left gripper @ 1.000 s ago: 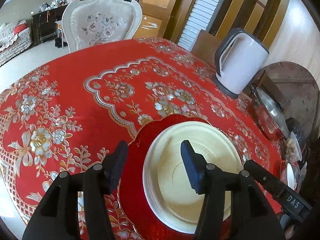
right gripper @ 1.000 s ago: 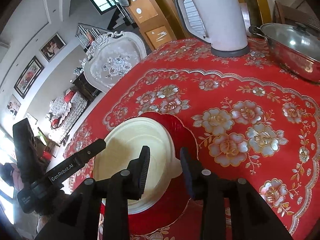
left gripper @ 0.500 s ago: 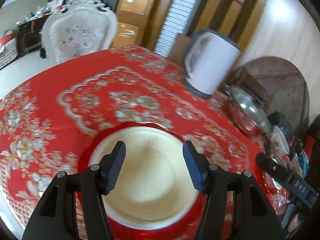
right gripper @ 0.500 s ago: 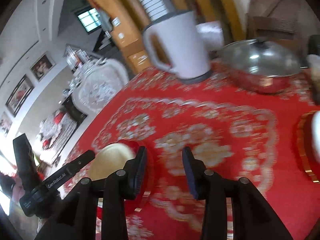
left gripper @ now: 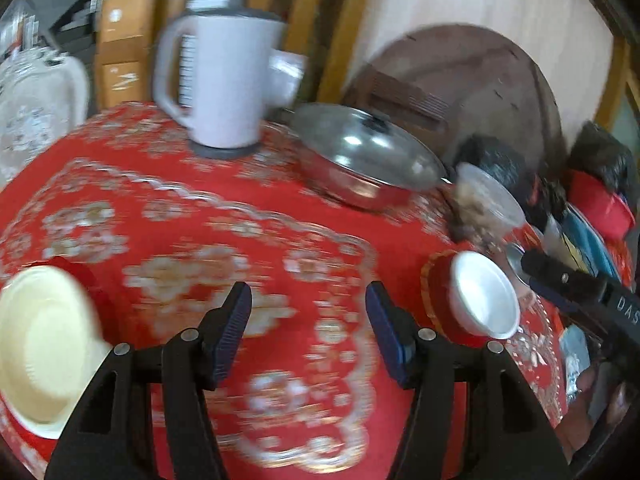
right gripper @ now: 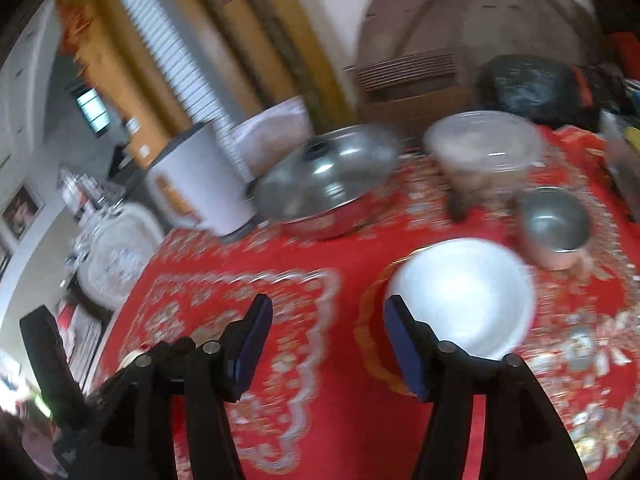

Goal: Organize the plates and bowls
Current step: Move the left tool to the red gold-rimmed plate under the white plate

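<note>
both views are motion-blurred. the left gripper (left gripper: 308,330) hangs with fingers spread and empty over the red tablecloth (left gripper: 280,240); the cream plate (left gripper: 40,344) lies at far left, a white bowl (left gripper: 484,300) on what seems a red plate to the right. the right gripper (right gripper: 328,346), also parted and empty, sits just left of that bowl (right gripper: 460,300). its body reads "das" (left gripper: 626,308)

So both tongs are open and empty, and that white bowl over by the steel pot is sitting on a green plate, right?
Nearly. The white bowl sits on a red plate with a gold edge, not a green one; the right wrist view shows it best. The rest holds: the left tongs and right tongs are both open and empty, and the steel pot stands beyond the bowl.
</note>
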`<state>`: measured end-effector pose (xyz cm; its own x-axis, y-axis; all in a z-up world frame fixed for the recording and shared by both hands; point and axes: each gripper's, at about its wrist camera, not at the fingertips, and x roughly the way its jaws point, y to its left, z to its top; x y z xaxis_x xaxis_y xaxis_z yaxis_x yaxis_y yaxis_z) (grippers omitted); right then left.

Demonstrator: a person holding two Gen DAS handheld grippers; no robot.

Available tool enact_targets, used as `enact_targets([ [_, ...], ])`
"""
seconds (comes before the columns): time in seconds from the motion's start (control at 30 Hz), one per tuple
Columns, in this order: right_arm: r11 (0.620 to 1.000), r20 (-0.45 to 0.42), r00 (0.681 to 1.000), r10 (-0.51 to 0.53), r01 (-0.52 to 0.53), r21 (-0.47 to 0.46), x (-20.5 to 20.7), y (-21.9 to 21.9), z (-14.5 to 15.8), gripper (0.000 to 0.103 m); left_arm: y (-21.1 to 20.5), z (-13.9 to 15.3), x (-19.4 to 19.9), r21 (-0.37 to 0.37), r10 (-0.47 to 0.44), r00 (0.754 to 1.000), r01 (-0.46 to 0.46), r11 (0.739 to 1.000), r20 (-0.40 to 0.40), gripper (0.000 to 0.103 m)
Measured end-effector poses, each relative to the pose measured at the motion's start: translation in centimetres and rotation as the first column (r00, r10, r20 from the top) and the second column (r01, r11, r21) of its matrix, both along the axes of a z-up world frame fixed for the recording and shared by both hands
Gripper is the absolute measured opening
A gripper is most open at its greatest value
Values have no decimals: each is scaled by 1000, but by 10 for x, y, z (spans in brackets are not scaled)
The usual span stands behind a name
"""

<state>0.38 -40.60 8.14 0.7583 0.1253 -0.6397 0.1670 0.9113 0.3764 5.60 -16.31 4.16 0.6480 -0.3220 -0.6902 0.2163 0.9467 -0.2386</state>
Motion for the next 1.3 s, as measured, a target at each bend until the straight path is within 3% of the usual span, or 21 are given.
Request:
enact_targets([
  [0.37, 980, -74, 977, -199, 197, -44, -10, -91, -35, 64, -93, -33, 11, -46, -85, 991, 81, 996, -105, 58],
  [0.57, 969, -87, 966, -245, 246, 5, -11, -119, -56, 64, -128, -42, 11, -80, -130, 985, 121, 989, -111, 58],
  [0.7, 965, -131, 957, -258, 262, 8, -14, -130, -65, 63, -126, -55, 13, -85, -129, 986, 121, 989, -103, 58],
  [0.8, 964, -145, 958, -247, 258, 61, -24, -138, -60, 63, -115, -67, 13, -73, -102, 989, 95, 993, -109, 58],
  [0.87, 966, -154, 956, -250, 258, 32, -28, -138, -53, 62, -108, -69, 16, -81, -86, 989, 77, 994, -121, 58],
  [1.0, 945, -175, 932, -317, 325, 18, -40, -148, -52, 62, -96, -62, 16, -75, -20, 997, 14, 997, -70, 58],
  [1.13, 946, -187, 945, -270, 296, 130, -34, -156, -70, 54, -106, -70, 19, -9, -42, 993, 42, 999, -109, 58],
  [1.3, 949, -203, 960, -191, 234, 213, -14, -144, -94, 49, -120, -74, 16, 23, -103, 988, 106, 994, -118, 49],
])
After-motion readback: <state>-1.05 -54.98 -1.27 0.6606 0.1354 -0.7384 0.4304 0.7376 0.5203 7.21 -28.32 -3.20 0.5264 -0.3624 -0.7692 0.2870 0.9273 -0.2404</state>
